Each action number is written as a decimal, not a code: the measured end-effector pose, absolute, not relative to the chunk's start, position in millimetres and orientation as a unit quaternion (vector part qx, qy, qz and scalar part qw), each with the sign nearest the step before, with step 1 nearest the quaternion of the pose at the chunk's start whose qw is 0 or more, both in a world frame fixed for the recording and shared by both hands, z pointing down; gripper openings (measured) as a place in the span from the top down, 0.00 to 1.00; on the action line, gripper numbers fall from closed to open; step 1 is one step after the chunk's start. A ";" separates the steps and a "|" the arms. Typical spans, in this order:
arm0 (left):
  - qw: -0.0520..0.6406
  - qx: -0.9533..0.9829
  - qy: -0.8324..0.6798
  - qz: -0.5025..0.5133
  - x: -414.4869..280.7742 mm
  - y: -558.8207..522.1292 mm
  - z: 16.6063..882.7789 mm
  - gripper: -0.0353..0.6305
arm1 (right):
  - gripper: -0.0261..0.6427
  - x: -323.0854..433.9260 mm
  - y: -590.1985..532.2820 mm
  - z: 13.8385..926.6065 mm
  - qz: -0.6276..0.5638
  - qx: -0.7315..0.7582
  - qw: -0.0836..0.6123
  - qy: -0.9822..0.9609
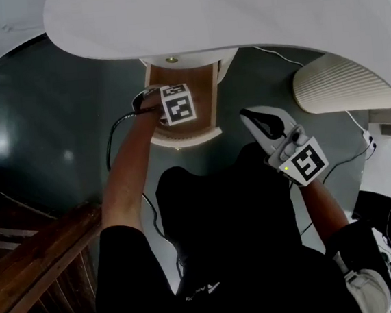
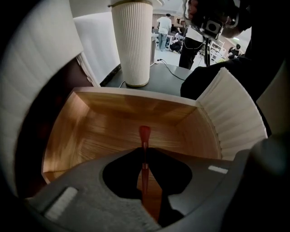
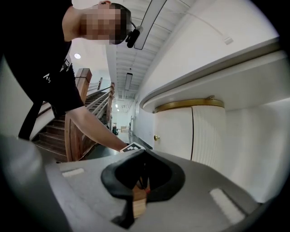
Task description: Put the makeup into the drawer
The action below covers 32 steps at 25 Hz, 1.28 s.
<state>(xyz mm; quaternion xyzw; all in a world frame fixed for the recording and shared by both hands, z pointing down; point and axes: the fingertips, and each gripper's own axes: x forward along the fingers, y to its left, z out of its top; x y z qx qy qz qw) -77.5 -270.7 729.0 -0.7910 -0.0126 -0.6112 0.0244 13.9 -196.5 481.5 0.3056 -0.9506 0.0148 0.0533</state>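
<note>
Left gripper (image 2: 144,154) over the open wooden drawer (image 2: 90,131), jaws clamped on a thin red makeup stick (image 2: 144,133), perhaps a lip pencil, right gripper (image 3: 144,165) off the drawer's right side, jaws together.

A broad, curved white tabletop (image 1: 250,9) overhangs a dark, glossy grey floor (image 1: 40,119). On that floor stands a tall white ribbed cylindrical pedestal (image 2: 132,45), with a thin dark cable (image 2: 168,66) trailing near its base. Off to one side rises a brown wooden stair banister (image 1: 33,261). Under the top, a brass-coloured band (image 3: 188,104) rings a rounded white cabinet (image 3: 172,136), which carries a small brass knob (image 3: 156,137). Farther back, people (image 2: 164,29) stand in a bright room.
</note>
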 end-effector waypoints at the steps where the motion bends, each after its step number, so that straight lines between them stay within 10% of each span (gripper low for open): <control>1: 0.023 -0.789 -0.014 -0.614 -79.5 -270.6 733.6 0.86 | 0.96 12.0 -196.5 483.9 0.011 0.304 0.052 -0.951; 24: 0.024 -0.817 0.004 -0.576 -78.6 -274.3 759.3 0.80 | 0.96 -2.5 -201.3 548.3 -0.013 0.279 0.035 -0.959; 32: 0.104 -0.860 0.098 -0.490 -69.5 -290.0 680.1 0.93 | 0.96 -6.9 -219.7 549.1 -0.025 0.271 0.013 -0.962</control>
